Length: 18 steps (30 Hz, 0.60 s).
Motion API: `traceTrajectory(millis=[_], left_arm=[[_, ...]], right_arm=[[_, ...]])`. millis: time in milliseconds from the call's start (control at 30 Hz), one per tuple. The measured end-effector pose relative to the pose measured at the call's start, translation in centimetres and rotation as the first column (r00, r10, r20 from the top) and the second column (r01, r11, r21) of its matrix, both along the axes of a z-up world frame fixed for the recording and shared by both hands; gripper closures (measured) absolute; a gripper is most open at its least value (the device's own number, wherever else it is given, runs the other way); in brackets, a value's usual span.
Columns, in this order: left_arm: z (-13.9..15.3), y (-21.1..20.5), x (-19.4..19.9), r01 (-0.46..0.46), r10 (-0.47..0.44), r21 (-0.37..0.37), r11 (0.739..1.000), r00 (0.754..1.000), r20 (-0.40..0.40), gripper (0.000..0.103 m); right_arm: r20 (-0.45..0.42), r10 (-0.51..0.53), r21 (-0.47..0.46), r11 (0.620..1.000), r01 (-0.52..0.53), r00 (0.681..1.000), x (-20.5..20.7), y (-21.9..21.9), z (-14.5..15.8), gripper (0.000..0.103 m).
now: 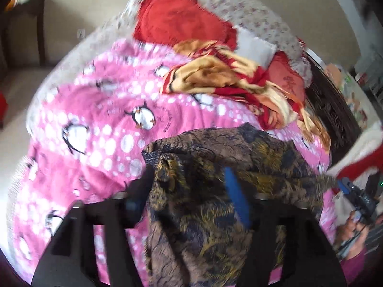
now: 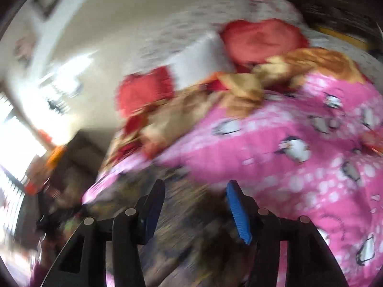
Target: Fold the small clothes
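Patterned garment [image 1: 215, 191] is lying on the pink blanket [image 1: 95, 110] at six o'clock, draping between both spread grippers (left [image 1: 191, 191], right [image 2: 196, 205]); smoothing the fold before withdrawing seems advisable.

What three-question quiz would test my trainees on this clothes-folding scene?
1. True or false: the brown patterned garment lies on a pink penguin blanket.
2. Which item lies further up the bed? A) a red cushion B) a laptop C) a bucket
3. Fill in: the jaws of the left gripper stand ____.

Key: 1 true; 2 A; 3 open.
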<state>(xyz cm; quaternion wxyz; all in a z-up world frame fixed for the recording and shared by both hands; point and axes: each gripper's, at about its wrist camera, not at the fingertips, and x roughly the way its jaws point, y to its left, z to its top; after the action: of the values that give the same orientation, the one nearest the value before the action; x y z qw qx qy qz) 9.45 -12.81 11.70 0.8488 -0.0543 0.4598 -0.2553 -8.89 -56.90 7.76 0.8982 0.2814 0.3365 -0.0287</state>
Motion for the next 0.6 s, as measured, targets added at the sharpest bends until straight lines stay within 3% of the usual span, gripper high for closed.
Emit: traceTrajectory(millis=[67, 133, 267, 367, 433, 500, 600], left_arm=[[0.6, 0.0, -1.9, 0.052, -0.052, 0.004, 0.999, 0.998, 0.035, 0.037], [0.4, -0.4, -3.6, 0.109, -0.109, 0.006, 0.994, 0.993, 0.039, 0.037], [-1.0, -2.3, -6.0, 0.198, -0.202, 0.091, 0.976, 0.978, 0.043, 0.037], [-3.1, -4.3, -6.5, 0.256, -0.261, 0.143, 0.956, 0.965, 0.019, 0.037], [-4.9, -6.0, -5.5, 0.255, -0.259, 0.218, 0.942, 0.966, -0.011, 0.037], [-6.3, -7.3, -3.5, 0.249, -0.243, 0.241, 0.938, 0.969, -0.054, 0.037], [-5.4, -8.0, -0.2, 0.210, -0.205, 0.206, 0.956, 0.978, -0.048, 0.037]], right_arm=[[-0.031, 0.118, -0.081, 0.989, -0.120, 0.992, -0.6, 3.3, 0.1, 0.061], [-0.112, 0.243, -0.132, 0.958, -0.256, 0.964, -0.1, 6.9, -1.2, 0.064], [-0.241, 0.337, -0.234, 0.890, -0.391, 0.910, 2.2, 11.5, -4.3, 0.067], [-0.251, 0.406, -0.185, 0.871, -0.456, 0.879, 4.1, 13.2, -5.7, 0.067], [-0.278, 0.398, -0.220, 0.859, -0.462, 0.874, 5.5, 13.7, -6.7, 0.067], [-0.301, 0.374, -0.235, 0.862, -0.449, 0.877, 7.3, 13.6, -7.3, 0.067], [-0.212, 0.282, -0.294, 0.895, -0.336, 0.936, 10.1, 11.8, -5.7, 0.067]])
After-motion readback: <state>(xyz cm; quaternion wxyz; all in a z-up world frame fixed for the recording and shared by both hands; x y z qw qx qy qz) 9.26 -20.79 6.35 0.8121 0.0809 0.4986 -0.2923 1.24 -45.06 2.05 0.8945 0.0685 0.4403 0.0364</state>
